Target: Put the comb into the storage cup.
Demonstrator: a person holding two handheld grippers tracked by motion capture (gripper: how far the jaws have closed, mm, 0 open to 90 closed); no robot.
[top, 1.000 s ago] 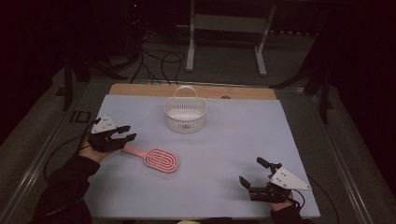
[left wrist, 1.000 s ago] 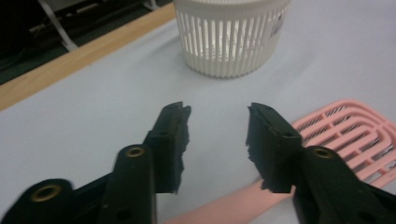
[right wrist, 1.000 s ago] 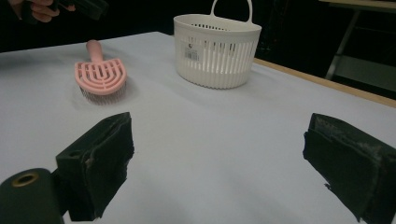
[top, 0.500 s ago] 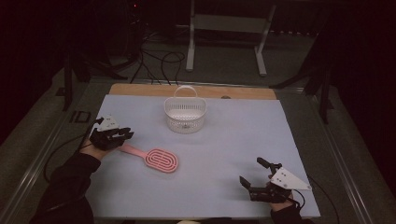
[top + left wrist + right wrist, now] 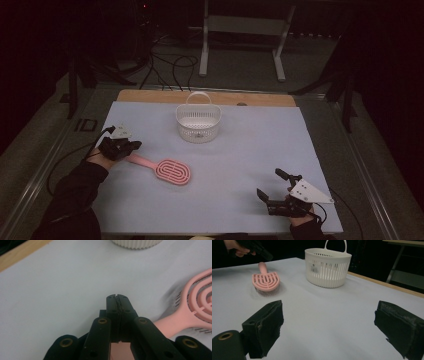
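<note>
My left gripper [image 5: 120, 146] sat near the mat's [image 5: 250, 150] left edge, jaws just clenched tip to tip; the pink hairbrush's [image 5: 167, 169] handle seemed to lie under them, not between. The brush, oval and slotted, lay bristles down left of centre. My right gripper [image 5: 280, 192] rested released on open mat near the front edge.

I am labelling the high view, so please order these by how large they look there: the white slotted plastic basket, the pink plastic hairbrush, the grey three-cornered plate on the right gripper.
1. Pink plastic hairbrush and white slotted plastic basket: too alike to rank.
2. Grey three-cornered plate, though nearest the camera.
</note>
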